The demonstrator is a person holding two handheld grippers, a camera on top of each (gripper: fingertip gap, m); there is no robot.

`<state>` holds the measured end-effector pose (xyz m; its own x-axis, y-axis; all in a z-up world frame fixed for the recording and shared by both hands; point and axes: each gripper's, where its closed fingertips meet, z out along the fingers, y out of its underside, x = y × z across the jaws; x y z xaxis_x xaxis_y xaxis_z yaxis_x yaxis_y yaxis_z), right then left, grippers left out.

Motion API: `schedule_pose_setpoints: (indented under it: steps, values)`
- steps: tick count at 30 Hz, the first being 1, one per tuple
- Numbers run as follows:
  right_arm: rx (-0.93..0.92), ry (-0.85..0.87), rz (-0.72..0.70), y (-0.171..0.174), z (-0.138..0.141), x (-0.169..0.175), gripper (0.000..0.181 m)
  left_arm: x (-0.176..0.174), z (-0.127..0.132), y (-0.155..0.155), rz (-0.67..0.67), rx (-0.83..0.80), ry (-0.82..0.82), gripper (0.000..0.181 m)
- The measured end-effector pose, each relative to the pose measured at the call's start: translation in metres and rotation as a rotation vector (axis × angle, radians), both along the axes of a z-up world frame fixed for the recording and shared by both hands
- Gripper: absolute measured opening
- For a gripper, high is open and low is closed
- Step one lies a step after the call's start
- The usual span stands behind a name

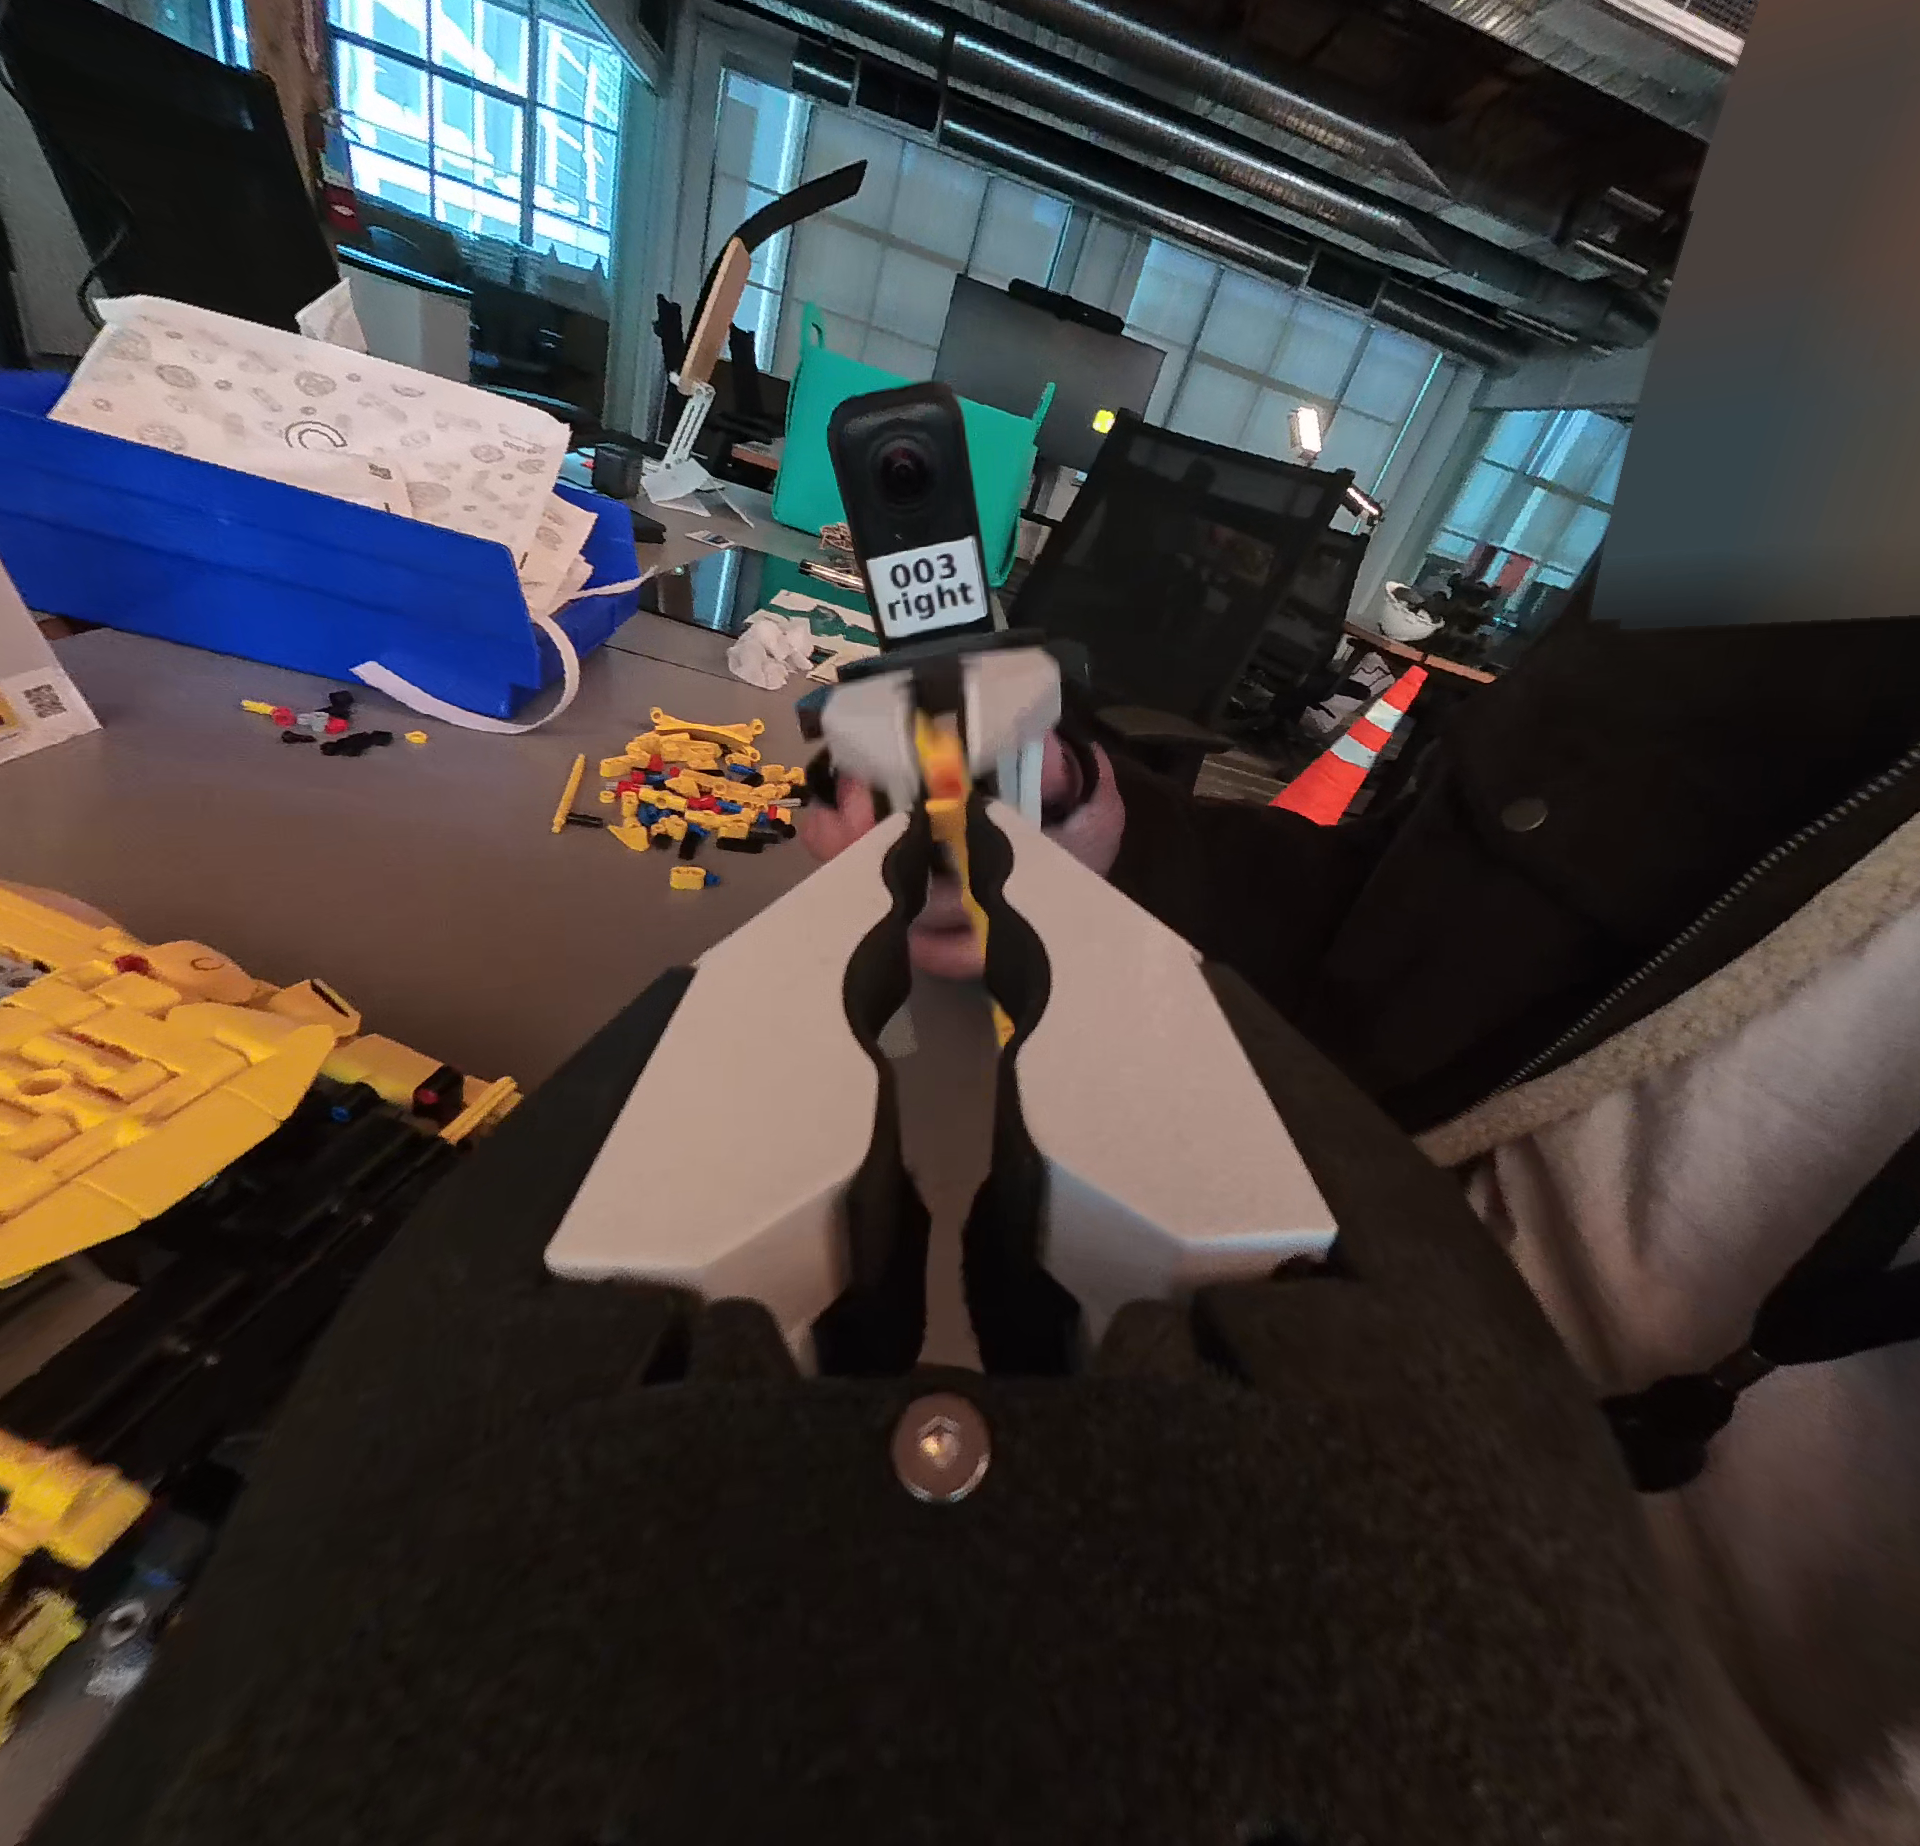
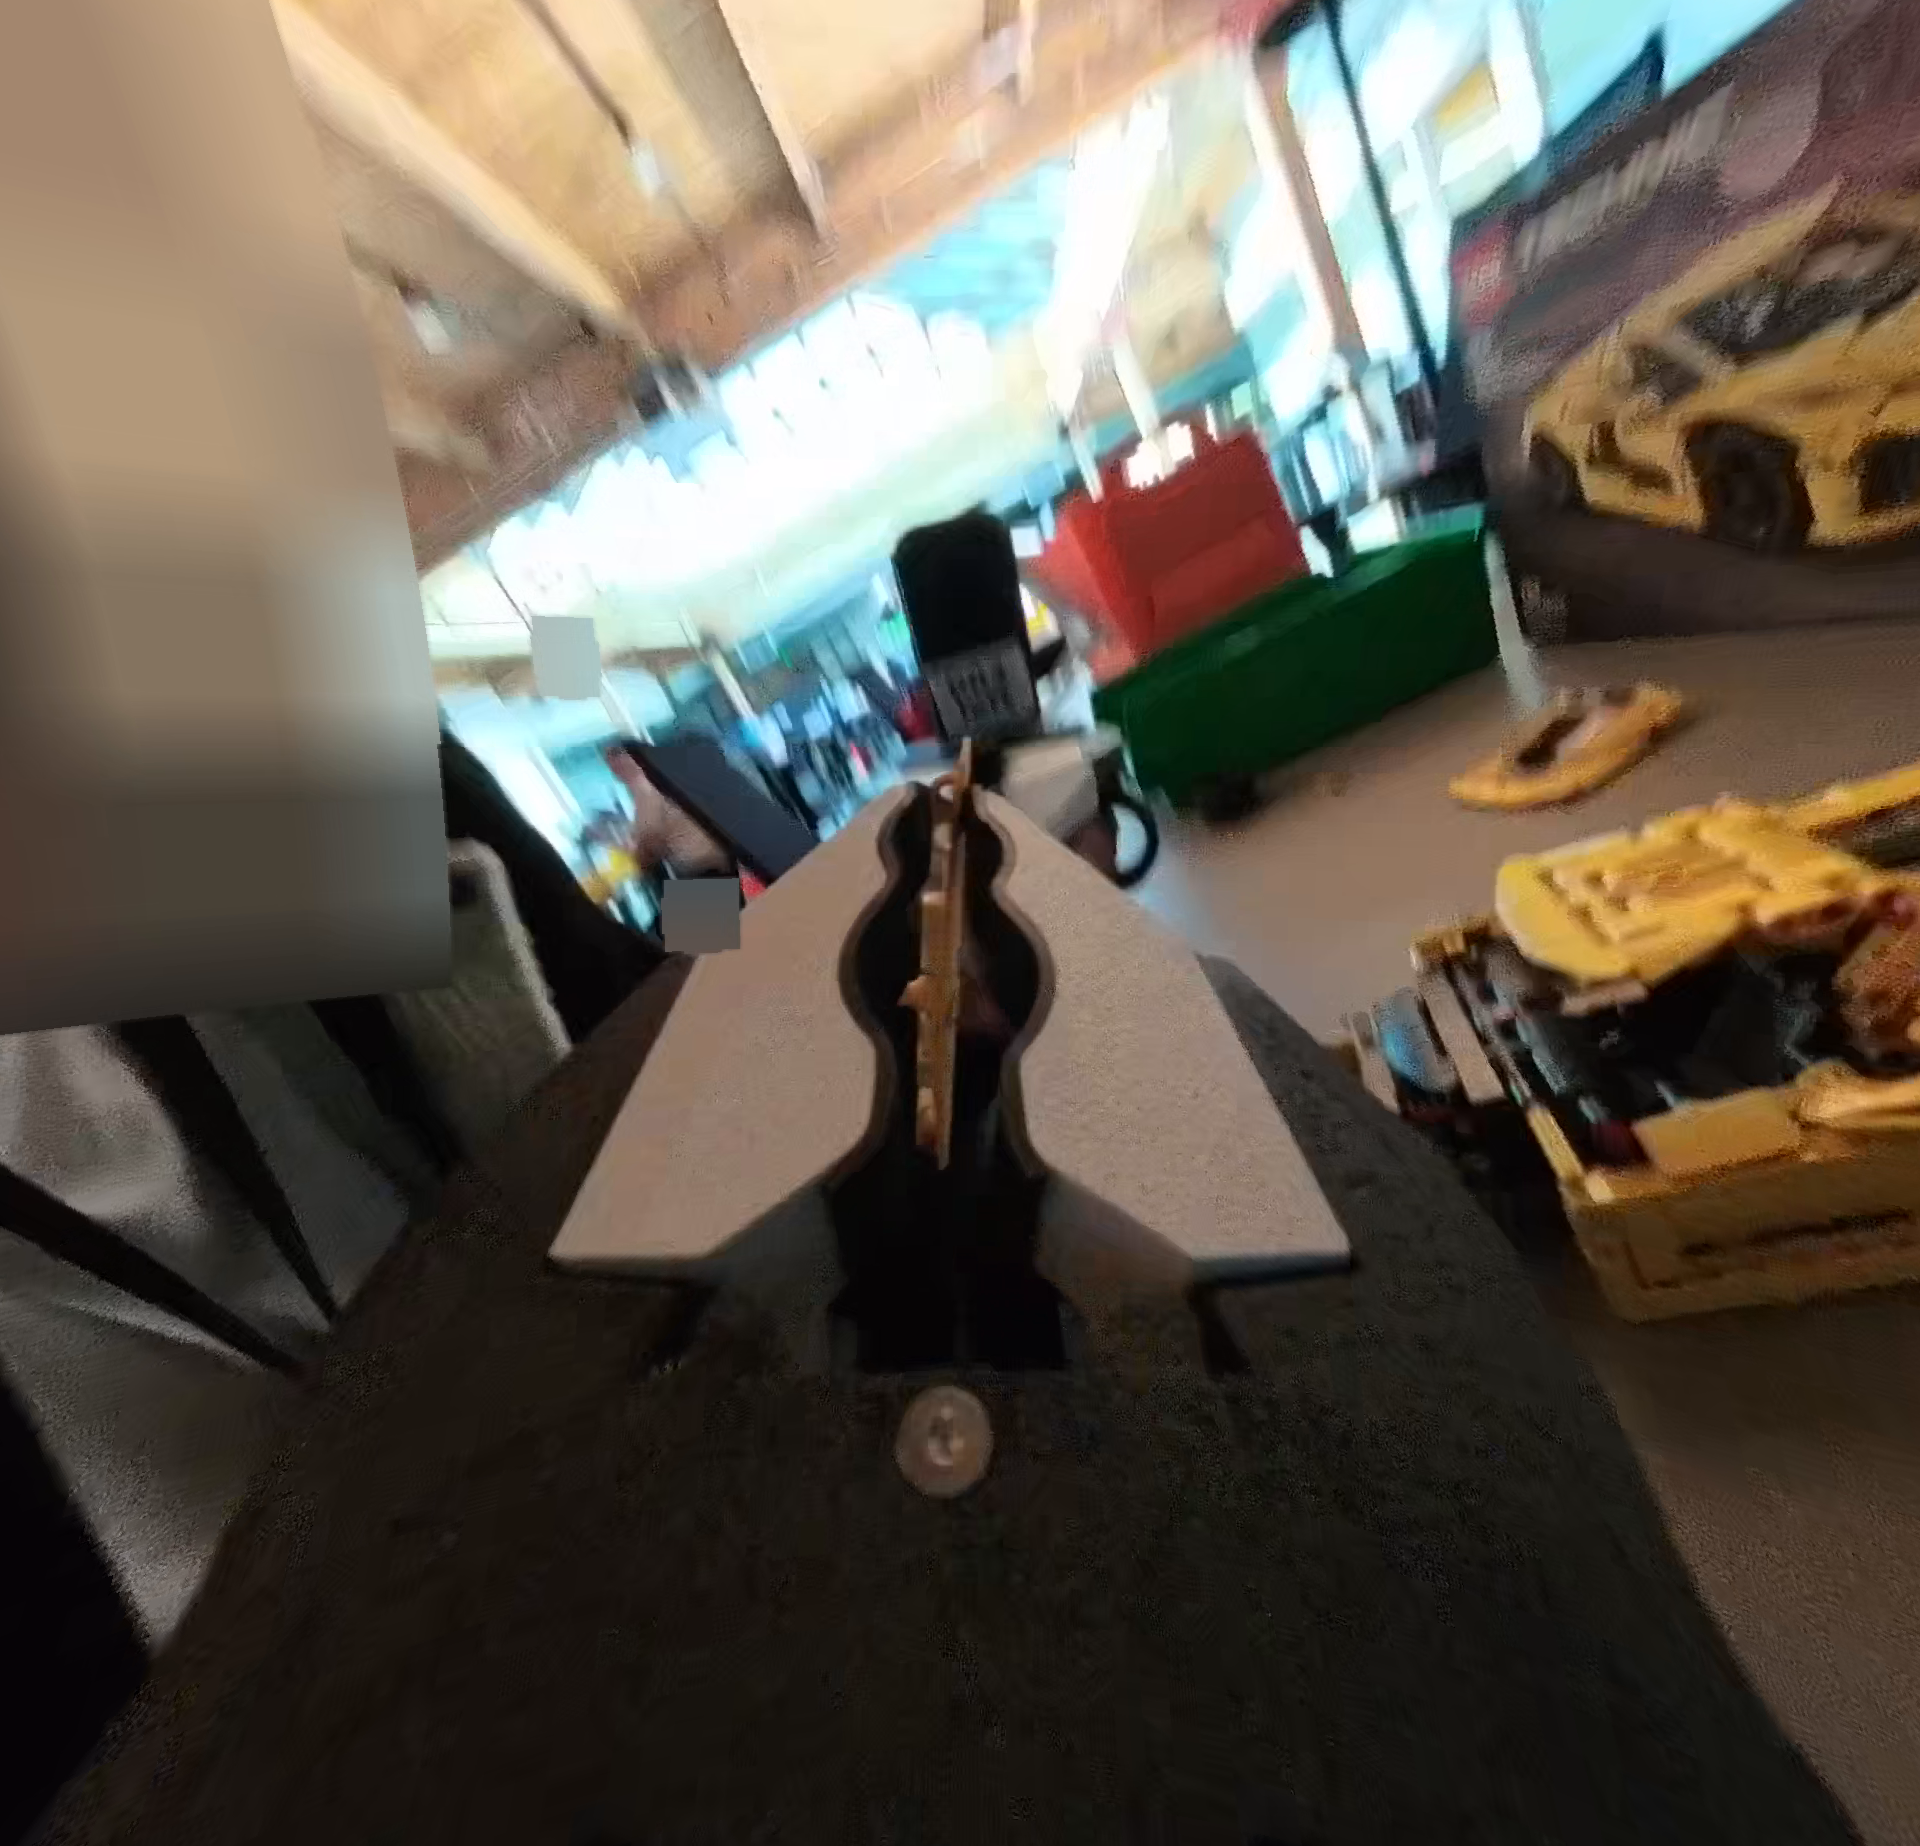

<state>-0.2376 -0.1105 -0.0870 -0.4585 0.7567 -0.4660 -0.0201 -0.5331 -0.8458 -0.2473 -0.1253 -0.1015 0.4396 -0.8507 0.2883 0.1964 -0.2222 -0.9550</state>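
Only the left wrist view shows both grippers: the left gripper (image 1: 951, 840) and right gripper (image 1: 940, 731) meet tip to tip, each clamped on one yellow strip (image 1: 971, 897). Blur hides detail in the right gripper's (image 2: 951, 809) own view.

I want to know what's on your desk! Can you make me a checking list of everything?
Surface: grey table.
Job's things: long yellow piece pinched at both ends; yellow brick car part-built; loose brick pile.
Clutter: blue bin of printed paper, crumpled tissue, box picturing a yellow car.
Grippers: left tongs and right tongs both shut on the piece.
Cables: nothing seen.
Surroundings: office chairs, orange cone, windows.
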Motion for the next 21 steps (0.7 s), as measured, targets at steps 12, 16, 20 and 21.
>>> schedule_pose_setpoints:
  steps: [12, 16, 20, 21]
  values:
    - [-0.107, -0.025, -0.097, 0.037, -0.005, 0.011, 0.006, 0.035, -0.088, -0.007, -0.044, -0.028, 0.561, 0.006]
    - [-0.016, -0.116, -0.184, 0.041, -0.021, 0.001, 0.006, 0.043, -0.141, -0.014, -0.056, 0.040, 0.940, 0.007]
    - [0.028, -0.176, -0.226, 0.044, -0.032, -0.003, 0.006, 0.038, -0.150, -0.011, -0.039, -0.022, 0.953, 0.007]
    - [0.031, -0.190, -0.231, 0.044, -0.034, -0.005, 0.006, 0.037, -0.148, -0.009, -0.030, -0.048, 0.921, 0.008]
